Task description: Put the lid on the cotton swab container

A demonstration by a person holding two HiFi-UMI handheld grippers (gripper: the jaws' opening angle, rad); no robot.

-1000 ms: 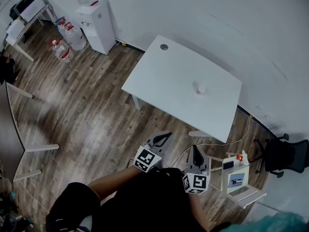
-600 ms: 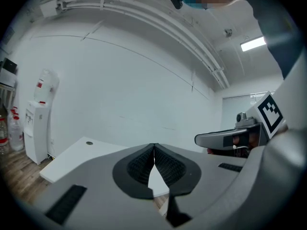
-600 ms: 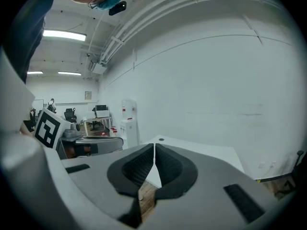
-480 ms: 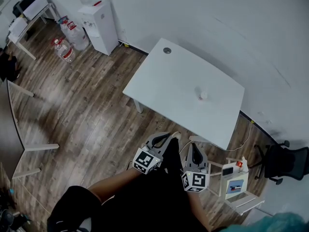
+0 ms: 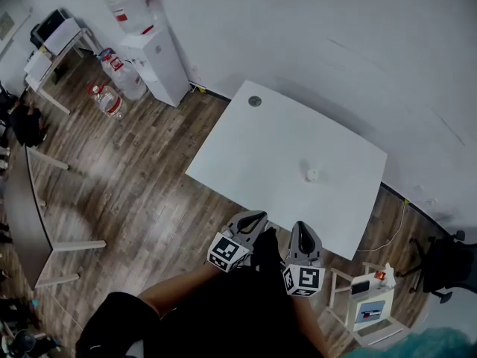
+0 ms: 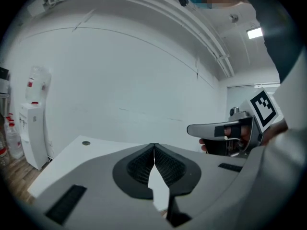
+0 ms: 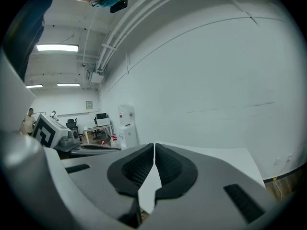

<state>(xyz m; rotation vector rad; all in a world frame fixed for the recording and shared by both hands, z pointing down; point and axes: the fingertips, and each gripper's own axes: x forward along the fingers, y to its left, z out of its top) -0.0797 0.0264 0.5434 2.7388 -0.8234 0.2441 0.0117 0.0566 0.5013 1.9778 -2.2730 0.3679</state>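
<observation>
A small white cylindrical container [image 5: 312, 174] stands on the white table [image 5: 253, 159], right of its middle. A small grey round thing [image 5: 255, 101], perhaps the lid, lies near the table's far corner and shows as a dot [image 6: 86, 143] in the left gripper view. My left gripper [image 5: 256, 218] and right gripper [image 5: 301, 228] are held side by side just short of the table's near edge. Both are shut with nothing between the jaws [image 6: 154, 147] [image 7: 154, 146]. The right gripper [image 6: 192, 129] also shows in the left gripper view.
A water dispenser [image 5: 153, 54] and water bottles [image 5: 112, 99] stand at the back left by the wall. A small white cart [image 5: 369, 300] with a few items and a black office chair [image 5: 451, 267] are at the right. Desks line the left edge over wood floor.
Both grippers and the person have moved forward toward the table, which now lies closer and lower in the head view. The jaws stayed shut.
</observation>
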